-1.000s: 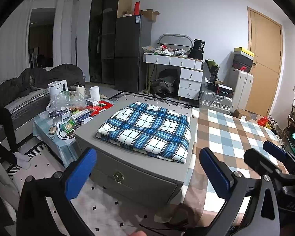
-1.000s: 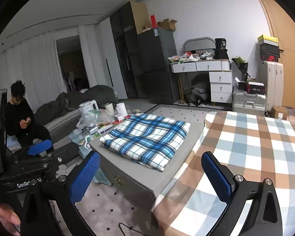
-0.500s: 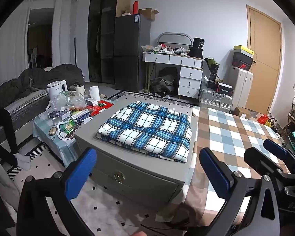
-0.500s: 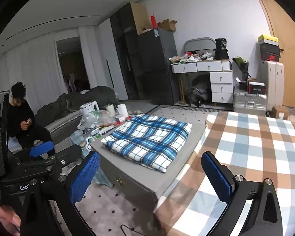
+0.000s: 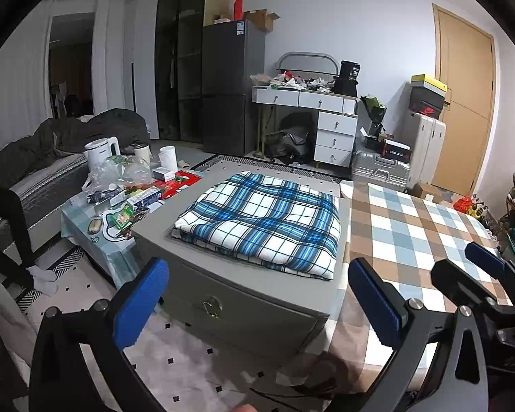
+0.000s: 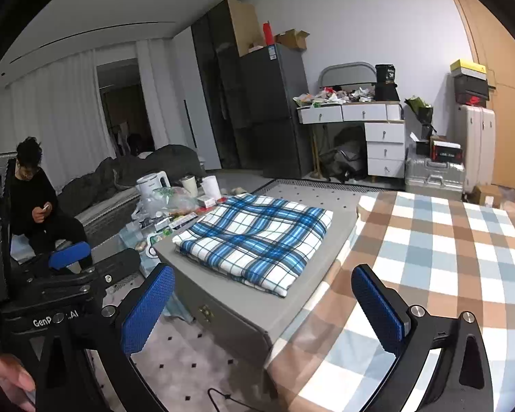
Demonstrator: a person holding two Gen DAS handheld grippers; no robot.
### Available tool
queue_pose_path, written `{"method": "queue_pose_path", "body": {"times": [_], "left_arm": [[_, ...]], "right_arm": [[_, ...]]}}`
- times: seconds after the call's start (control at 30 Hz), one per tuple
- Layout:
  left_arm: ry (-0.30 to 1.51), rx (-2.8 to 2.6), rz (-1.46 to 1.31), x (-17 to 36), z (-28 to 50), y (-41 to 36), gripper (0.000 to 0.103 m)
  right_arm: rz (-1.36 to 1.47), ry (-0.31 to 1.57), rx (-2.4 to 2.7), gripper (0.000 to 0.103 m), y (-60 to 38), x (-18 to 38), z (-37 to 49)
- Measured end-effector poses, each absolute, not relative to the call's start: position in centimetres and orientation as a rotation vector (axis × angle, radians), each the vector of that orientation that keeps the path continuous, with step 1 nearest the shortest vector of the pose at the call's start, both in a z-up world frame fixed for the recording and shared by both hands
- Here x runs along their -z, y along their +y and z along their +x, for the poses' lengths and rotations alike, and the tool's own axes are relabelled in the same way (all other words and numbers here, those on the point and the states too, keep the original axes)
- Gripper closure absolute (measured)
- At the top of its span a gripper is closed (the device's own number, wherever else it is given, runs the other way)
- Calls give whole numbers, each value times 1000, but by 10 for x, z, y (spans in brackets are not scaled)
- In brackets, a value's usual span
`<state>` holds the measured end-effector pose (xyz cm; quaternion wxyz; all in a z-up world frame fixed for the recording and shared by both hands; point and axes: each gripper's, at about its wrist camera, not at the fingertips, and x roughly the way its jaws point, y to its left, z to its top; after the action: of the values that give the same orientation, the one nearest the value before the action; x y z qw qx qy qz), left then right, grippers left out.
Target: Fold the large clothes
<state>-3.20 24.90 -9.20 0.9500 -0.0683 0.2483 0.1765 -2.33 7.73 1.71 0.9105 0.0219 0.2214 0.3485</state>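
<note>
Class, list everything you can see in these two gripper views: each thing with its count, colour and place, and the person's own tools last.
Folded cloth: one, blue and white plaid, lying on the grey chest.
Grey chest: one, between the low side table and the checked surface.
Checked cloth: one, brown, blue and white, spread right of the chest.
Kettle: one, white, on the cluttered low side table.
Fridge: one, dark, against the far wall.
Desk with drawers: one, white, right of the fridge.
Door: one, wooden, far right.
Seated person: one, in black, far left.
Left gripper: open, empty.
Right gripper: open, empty.
</note>
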Motion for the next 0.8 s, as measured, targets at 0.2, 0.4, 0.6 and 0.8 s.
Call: {"method": "queue_pose_path", "body": {"times": [0.2, 0.4, 0.6, 0.8], "left_arm": [[508, -358, -141, 92, -32, 251, 1], [514, -351, -134, 93, -31, 250, 1], [514, -352, -132, 94, -30, 249, 1], [502, -357, -128, 92, -32, 249, 1]], "right_arm": [[56, 455, -725, 0, 75, -18, -25], [75, 474, -740, 0, 74, -18, -25], [56, 460, -734, 0, 76, -19, -28], [56, 460, -728, 0, 75, -18, -31]]}}
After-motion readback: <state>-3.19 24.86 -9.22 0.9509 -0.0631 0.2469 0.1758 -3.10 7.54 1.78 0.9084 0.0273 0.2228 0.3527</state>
